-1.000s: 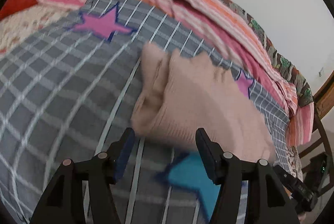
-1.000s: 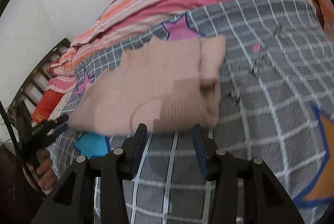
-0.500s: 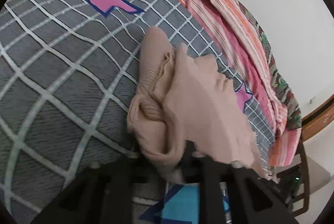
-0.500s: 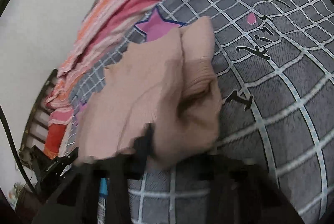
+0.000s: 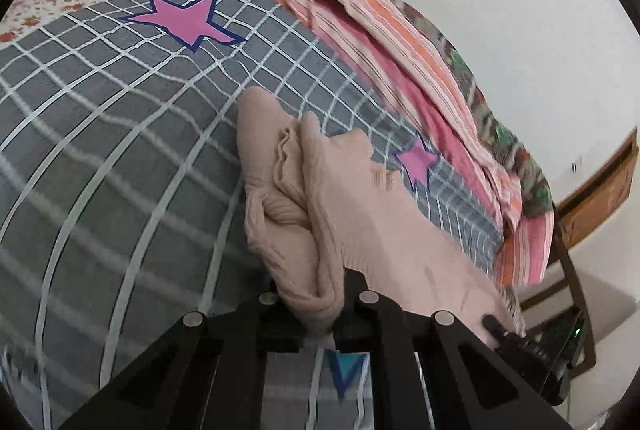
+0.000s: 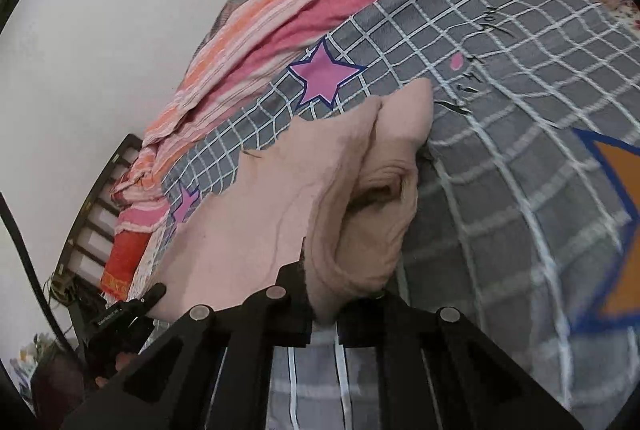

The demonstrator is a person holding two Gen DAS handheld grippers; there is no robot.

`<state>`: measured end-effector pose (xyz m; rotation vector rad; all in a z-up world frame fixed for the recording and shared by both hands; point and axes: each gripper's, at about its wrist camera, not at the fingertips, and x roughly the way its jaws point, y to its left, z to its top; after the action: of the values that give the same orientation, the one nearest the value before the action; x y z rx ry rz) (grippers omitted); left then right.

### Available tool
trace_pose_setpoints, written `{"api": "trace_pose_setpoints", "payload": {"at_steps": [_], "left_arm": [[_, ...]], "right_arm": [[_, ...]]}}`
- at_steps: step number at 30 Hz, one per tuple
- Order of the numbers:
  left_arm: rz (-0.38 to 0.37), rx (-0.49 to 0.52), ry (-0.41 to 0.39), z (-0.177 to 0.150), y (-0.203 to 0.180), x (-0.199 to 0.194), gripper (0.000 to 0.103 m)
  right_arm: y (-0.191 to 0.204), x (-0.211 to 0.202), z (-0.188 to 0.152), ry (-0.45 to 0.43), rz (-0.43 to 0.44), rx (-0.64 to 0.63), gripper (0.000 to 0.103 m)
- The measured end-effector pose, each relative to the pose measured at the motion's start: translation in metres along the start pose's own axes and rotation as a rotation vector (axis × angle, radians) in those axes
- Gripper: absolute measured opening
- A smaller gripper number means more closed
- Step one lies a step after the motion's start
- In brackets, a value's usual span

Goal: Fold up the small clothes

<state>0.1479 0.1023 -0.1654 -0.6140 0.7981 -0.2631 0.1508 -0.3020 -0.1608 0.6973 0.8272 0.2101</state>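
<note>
Both wrist cameras sit close, angled down along their fingers at the bed. Left camera views the pink garment from its left end, right camera from the opposite end. Shared: garment, checked cover, striped blanket.

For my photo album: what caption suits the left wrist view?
Left gripper pinching the near edge of a beige knit garment on a grey checked blanket.

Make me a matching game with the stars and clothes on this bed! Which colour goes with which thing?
Things:
1. knitted garment
2. big star near the top of the left view
3. star at the right edge of the right view
4. checked blanket

Colours:
A. orange
B. grey with white lines
C. pale pink
D. bright pink with a blue outline

Pairs: 1-C, 2-D, 3-A, 4-B
</note>
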Motion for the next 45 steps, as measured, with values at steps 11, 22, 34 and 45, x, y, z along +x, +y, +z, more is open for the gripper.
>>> {"api": "trace_pose_setpoints", "payload": {"at_steps": [11, 22, 34, 45], "left_arm": [[0.183, 0.106, -0.009, -0.014, 0.000, -0.017, 0.035], [0.206, 0.331, -0.066, 0.065, -0.049, 0.016, 0.054], [0.338, 0.383, 0.060, 0.071, -0.043, 0.102, 0.030], [0.362, 0.321, -0.013, 0.082, -0.022, 0.096, 0.002]], "right_arm": [[-0.011, -0.037, -0.040, 0.033, -0.136, -0.138, 0.027], [0.030, -0.009, 0.035, -0.094, -0.270, -0.316, 0.034], [0.003, 0.092, 0.071, 0.090, -0.372, -0.233, 0.034], [-0.002, 0.099, 0.073, 0.038, -0.335, -0.249, 0.005]]}}
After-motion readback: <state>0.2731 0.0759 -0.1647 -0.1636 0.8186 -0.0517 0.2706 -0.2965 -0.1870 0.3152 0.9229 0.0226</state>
